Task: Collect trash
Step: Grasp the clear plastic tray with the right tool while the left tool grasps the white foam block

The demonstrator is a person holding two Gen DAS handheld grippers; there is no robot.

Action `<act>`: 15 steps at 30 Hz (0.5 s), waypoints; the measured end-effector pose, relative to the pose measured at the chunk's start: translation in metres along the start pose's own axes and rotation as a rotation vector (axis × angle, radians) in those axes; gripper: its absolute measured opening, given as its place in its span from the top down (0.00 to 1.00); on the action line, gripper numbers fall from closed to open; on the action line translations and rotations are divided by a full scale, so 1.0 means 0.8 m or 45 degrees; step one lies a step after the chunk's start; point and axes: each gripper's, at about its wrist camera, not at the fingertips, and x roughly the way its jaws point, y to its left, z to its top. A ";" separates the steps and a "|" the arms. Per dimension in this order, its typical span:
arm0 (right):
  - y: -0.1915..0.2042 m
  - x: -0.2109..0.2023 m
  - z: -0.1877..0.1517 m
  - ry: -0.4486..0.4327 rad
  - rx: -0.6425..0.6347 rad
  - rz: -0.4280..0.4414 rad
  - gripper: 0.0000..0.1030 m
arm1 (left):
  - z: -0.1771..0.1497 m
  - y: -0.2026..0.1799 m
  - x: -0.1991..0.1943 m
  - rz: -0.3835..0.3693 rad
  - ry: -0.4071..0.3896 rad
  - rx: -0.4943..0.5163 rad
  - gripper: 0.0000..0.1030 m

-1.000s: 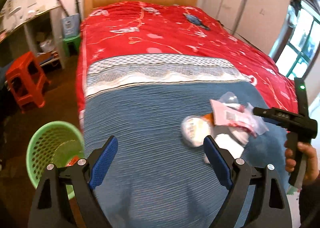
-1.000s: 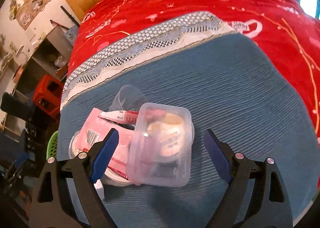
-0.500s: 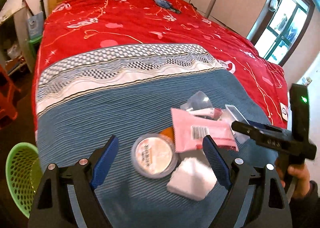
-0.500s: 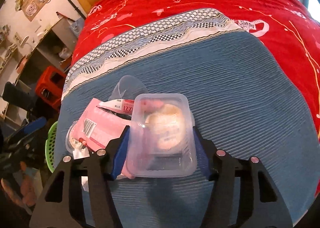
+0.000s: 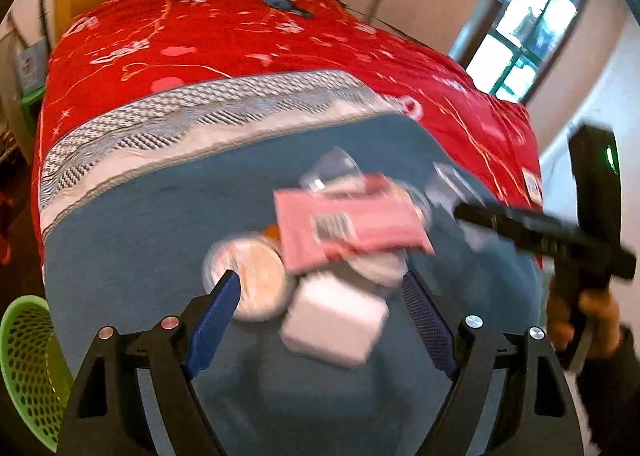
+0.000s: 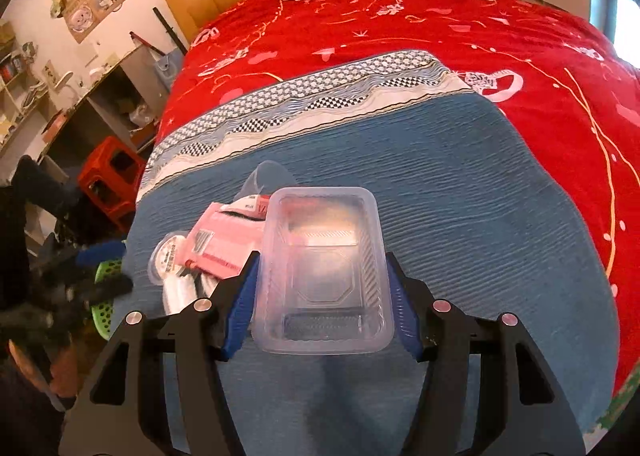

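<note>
Right gripper (image 6: 322,292) has just closed onto the clear plastic tray (image 6: 322,268) and lifted it off the trash pile on the blue blanket (image 6: 460,215). Left gripper (image 5: 320,308), jaws wide, empty, now over the round lid (image 5: 256,284), white packet (image 5: 336,320) and pink wrapper (image 5: 348,228). Green basket (image 5: 24,360) beside bed.

We see a clear rectangular plastic tray (image 6: 324,272), empty, its open side toward the camera, raised clear of the bed's blue cover; beside it on the cover lie a flat pink wrapper with barcode (image 5: 344,225), a round lidded tub (image 5: 256,280) and a white packet (image 5: 334,320), touching one another; a green mesh basket (image 5: 24,356) stands on the floor beside the bed.
</note>
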 end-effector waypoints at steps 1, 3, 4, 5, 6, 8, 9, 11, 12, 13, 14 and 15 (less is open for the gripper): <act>0.001 -0.003 -0.002 -0.001 -0.003 0.003 0.42 | -0.009 -0.007 0.001 0.017 0.002 0.037 0.16; 0.004 -0.006 -0.006 -0.001 -0.013 0.007 0.42 | -0.021 -0.015 0.003 0.050 -0.001 0.090 0.12; 0.005 -0.007 -0.008 -0.001 -0.018 0.006 0.42 | -0.026 -0.019 0.007 0.066 0.005 0.110 0.12; 0.006 -0.009 -0.009 -0.001 -0.024 0.006 0.42 | -0.029 -0.021 0.011 0.075 0.010 0.121 0.11; 0.008 -0.010 -0.011 -0.002 -0.031 0.008 0.42 | -0.031 -0.022 0.015 0.094 0.009 0.128 0.10; 0.012 -0.014 -0.014 -0.011 -0.050 0.005 0.42 | -0.033 -0.019 0.021 0.119 0.005 0.130 0.10; 0.013 -0.016 -0.014 -0.017 -0.058 0.003 0.42 | -0.034 -0.018 0.022 0.107 0.007 0.125 0.10; 0.016 -0.018 -0.016 -0.025 -0.070 0.003 0.42 | -0.035 -0.015 0.027 0.081 0.009 0.106 0.10; 0.017 -0.018 -0.017 -0.027 -0.073 0.003 0.42 | -0.035 -0.013 0.028 0.079 0.005 0.101 0.10; 0.018 -0.018 -0.018 -0.029 -0.077 0.004 0.42 | -0.035 -0.011 0.030 0.060 0.003 0.091 0.10; 0.019 -0.018 -0.018 -0.030 -0.078 0.004 0.42 | -0.035 -0.010 0.032 0.037 0.003 0.079 0.10; 0.019 -0.018 -0.019 -0.031 -0.077 0.003 0.42 | -0.035 -0.008 0.034 0.022 0.002 0.069 0.10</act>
